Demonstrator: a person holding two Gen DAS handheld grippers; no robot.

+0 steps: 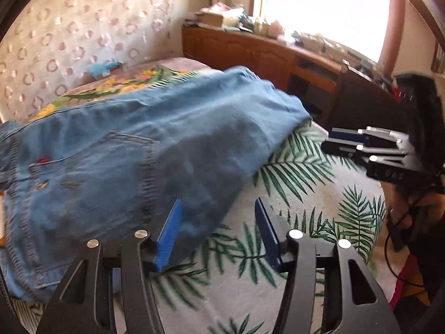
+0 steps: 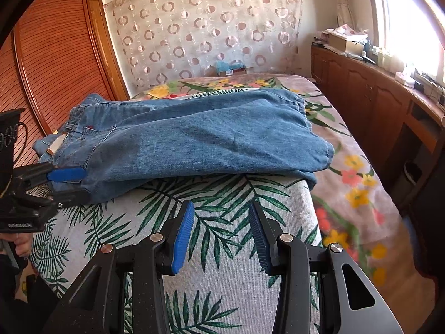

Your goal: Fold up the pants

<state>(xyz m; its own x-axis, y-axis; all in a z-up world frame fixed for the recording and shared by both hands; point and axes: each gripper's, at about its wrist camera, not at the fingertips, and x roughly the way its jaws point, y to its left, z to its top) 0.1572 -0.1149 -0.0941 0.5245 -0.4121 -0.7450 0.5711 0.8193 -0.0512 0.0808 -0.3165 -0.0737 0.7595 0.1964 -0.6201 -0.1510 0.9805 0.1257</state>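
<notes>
Blue jeans lie folded across the bed, waistband and back pocket to the left, and fill the middle of the right wrist view. My left gripper is open at the jeans' near left corner. The denim edge lies between its jaws, the left pad is over the fabric and the right pad over the cloth. From the right wrist view the left gripper straddles that corner. My right gripper is open over the leaf cloth, short of the jeans, with nothing between its fingers; it also shows at the right.
A leaf-print cloth covers the near part of the bed over a floral bedspread. A long wooden cabinet with clutter runs under the window on the right. A slatted wardrobe stands left. A small blue box sits at the bed's far end.
</notes>
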